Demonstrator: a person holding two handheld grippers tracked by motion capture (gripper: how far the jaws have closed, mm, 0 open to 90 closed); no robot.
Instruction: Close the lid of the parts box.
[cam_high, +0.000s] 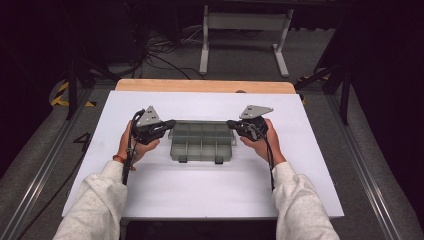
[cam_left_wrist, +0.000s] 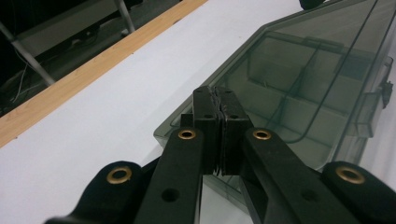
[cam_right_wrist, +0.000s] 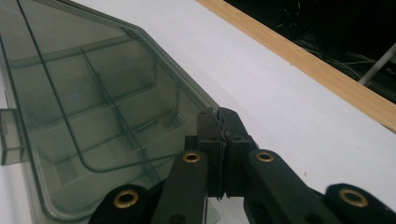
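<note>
Both tongs sit shut in our hands, one at each far corner of the clear compartment box. From the high view, our left gripper reaches in from the left, its closed tip at the box's far left corner, while our right gripper comes in from the right with its closed tip at the far right corner. Between the two tips lies the box on the white table, its latches facing us on the near edge. We cannot tell from up here whether either tip touches the lid.

Looking along the left gripper, we see its two black jaws pressed flat against each other with nothing caught between them. Their tip lies over the corner of the smoky, see-through lid of the box, and the dividers show through the plastic beyond and to the right of the jaws. White table runs off to the left, with a wooden edge past it.

Looking along the right gripper, we find its jaws equally closed on each other, empty. Here the box spreads out to the left of the jaws, its corner just under and beside the tip, compartments visible through the lid. To the right lies bare white table and the wooden edge.
</note>
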